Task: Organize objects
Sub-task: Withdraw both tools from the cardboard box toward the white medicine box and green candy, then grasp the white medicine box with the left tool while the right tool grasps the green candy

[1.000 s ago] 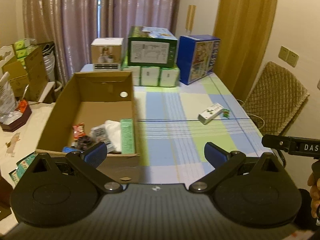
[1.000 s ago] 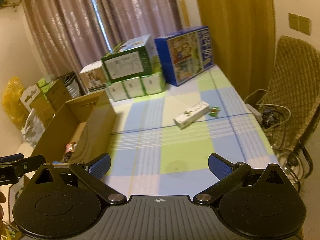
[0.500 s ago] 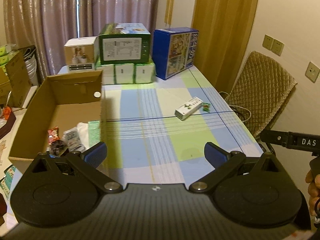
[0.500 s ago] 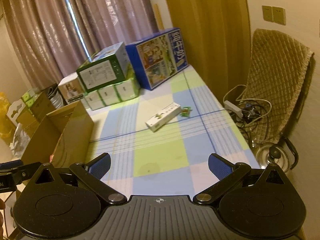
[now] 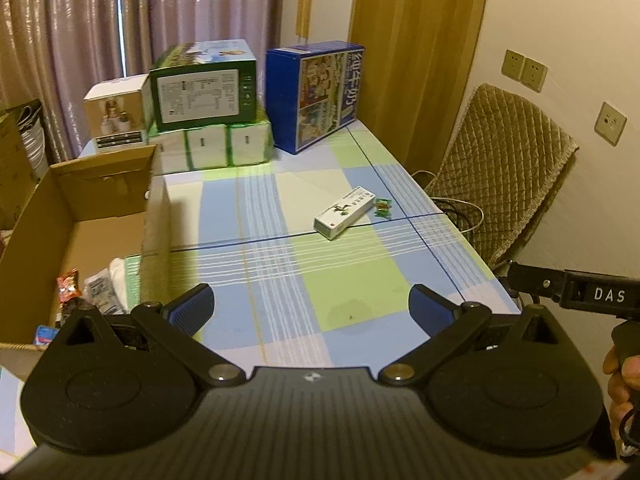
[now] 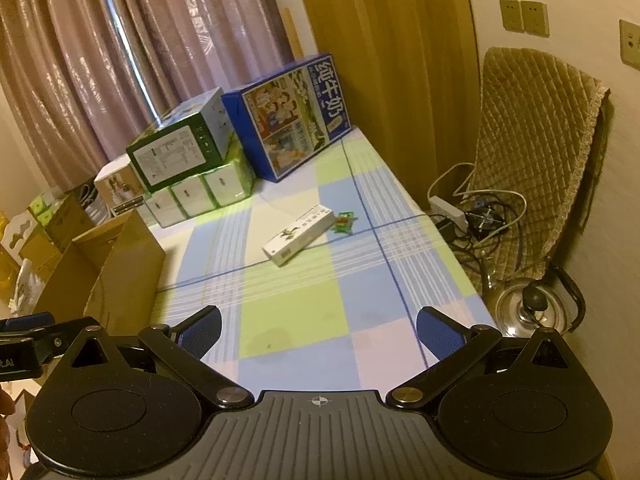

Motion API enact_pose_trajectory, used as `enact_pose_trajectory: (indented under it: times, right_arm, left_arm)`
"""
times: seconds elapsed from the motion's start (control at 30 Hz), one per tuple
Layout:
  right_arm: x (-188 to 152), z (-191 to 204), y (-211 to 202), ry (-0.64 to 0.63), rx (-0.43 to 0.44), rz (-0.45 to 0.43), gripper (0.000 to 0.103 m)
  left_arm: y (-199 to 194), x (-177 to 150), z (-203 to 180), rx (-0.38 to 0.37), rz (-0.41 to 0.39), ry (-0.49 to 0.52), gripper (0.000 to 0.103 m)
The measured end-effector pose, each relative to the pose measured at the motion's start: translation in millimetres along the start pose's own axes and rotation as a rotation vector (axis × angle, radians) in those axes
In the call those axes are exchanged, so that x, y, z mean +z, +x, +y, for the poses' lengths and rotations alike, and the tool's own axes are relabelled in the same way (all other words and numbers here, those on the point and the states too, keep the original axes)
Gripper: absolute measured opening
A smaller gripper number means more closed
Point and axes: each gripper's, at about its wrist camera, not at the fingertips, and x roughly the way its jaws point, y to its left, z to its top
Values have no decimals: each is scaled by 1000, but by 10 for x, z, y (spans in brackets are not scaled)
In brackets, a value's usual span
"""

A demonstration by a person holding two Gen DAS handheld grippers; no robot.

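Observation:
A long white carton lies on the checked tablecloth, with a small green candy wrapper just to its right. An open cardboard box at the table's left holds several snack packets and a green-edged pack. My left gripper hovers open over the near table edge, well short of the carton. My right gripper is also open and empty, near the front edge, and its black body shows at the right edge of the left wrist view.
Stacked boxes line the far end: a blue milk carton case, a green box on white packs, a small white box. A padded chair, cables and a metal kettle stand right of the table.
Both grippers swung to the right, away from the cardboard box; the white carton now sits nearer the centre of each view. Both stayed open.

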Motion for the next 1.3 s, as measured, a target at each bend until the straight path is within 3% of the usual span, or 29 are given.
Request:
enact_pose_trajectory:
  times: [0.7,1.07,1.2,1.27,1.3]
  right_arm:
    - [284,-340,557,-23,-62,8,101]
    - [473,-516,1330,-116,-80,19,101]
    - [490,-604,1663,-120,-68,20,101]
    - [498,-650,1809,-116,-59,20,97]
    - [505,-667,1887,-115,-50,26,89]
  left_arm:
    - [820,303,-214,-45,27,39,102]
    - [1683,493,-204,-5,31,120,101]
    - [2084,535,-165,-6,37,128,96]
    - [2300,558,-160,-24,48,127,91]
    - [2391,576,-155,-30,56,123,89]
